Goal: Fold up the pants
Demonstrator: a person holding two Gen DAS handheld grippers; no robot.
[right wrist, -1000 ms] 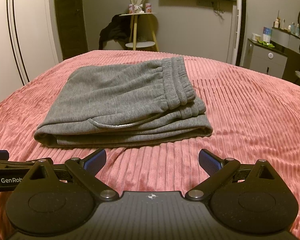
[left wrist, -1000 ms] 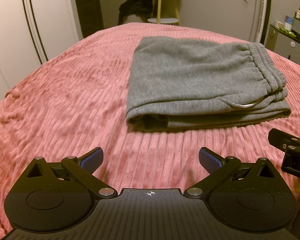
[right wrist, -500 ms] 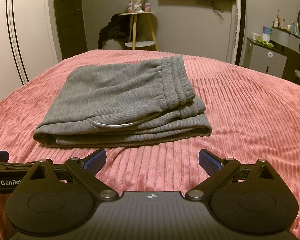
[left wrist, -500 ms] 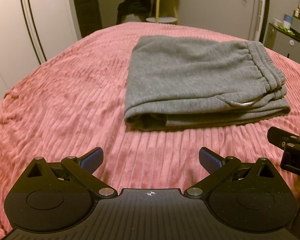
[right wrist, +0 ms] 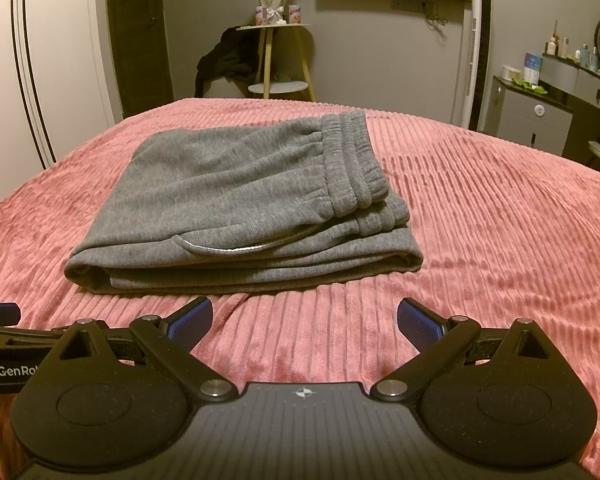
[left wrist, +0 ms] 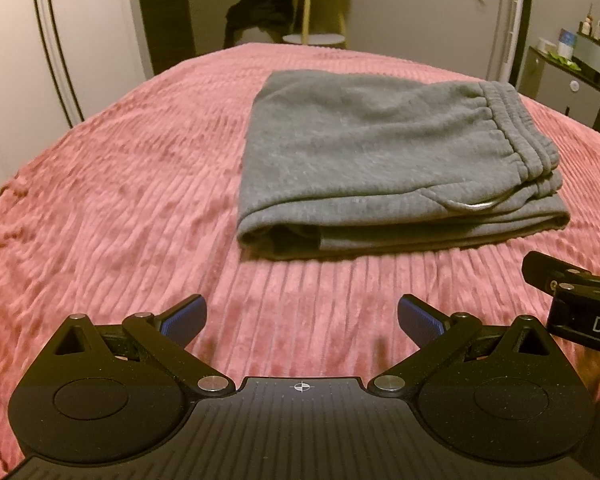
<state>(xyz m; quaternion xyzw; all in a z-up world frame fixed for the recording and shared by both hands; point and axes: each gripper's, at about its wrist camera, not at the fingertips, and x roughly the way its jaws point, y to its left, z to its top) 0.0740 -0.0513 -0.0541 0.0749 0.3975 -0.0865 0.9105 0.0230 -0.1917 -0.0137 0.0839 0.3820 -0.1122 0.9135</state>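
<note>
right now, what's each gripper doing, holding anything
Left gripper: open, empty, short of the grey pants.
Right gripper: open, empty, also short of the pants.

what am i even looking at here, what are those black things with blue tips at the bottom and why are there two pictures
No robot here: a person holds a hand-held gripping tool in each hand, and each tool carries a wide-angle camera looking forward along its two fingers. So there are two pictures, one from each hand.

The black shape at the bottom of one picture is the left tool; in the other it is the right tool. The blue tips are the grip pads. Both tools are open and hold nothing.

Ahead of them lie grey sweatpants, already folded into a flat stack, with the elastic waistband on top. They rest on a bed with a pink ribbed blanket. Neither tool touches the pants.
</note>
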